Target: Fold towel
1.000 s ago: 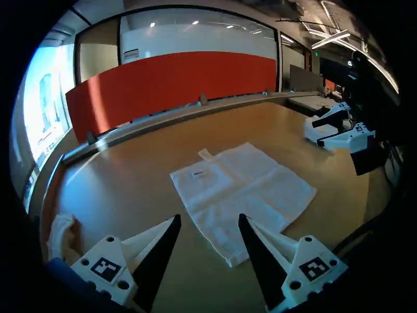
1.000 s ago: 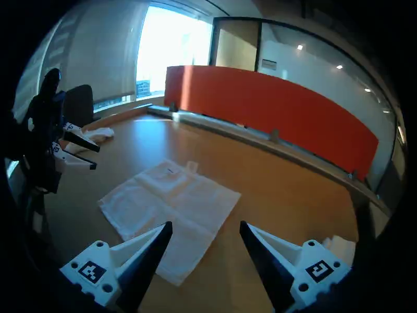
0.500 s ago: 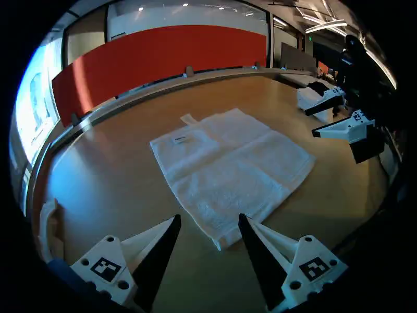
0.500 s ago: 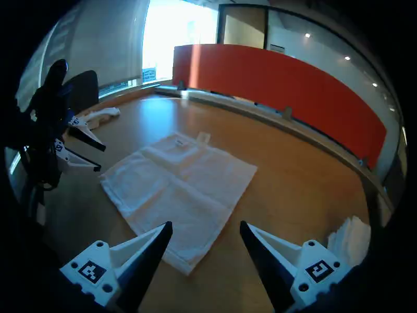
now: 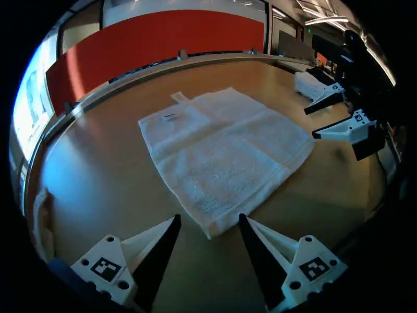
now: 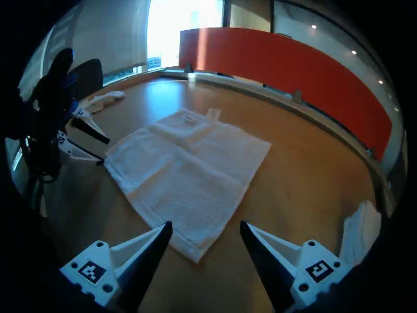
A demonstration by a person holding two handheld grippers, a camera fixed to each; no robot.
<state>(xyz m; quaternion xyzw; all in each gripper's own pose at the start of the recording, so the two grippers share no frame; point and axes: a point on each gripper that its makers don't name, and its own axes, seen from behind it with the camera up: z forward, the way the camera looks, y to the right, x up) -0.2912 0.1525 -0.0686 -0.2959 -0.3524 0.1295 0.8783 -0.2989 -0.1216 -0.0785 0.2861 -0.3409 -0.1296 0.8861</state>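
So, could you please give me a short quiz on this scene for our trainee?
1. True or false: the towel lies crumpled in a heap on the table.
2. The left hand-held gripper is: A open, B shut on the towel, C shut on nothing.
3. Which part of the towel lies nearest the right hand-held gripper?
Key: 1 false, it lies spread flat; 2 A; 3 a corner.
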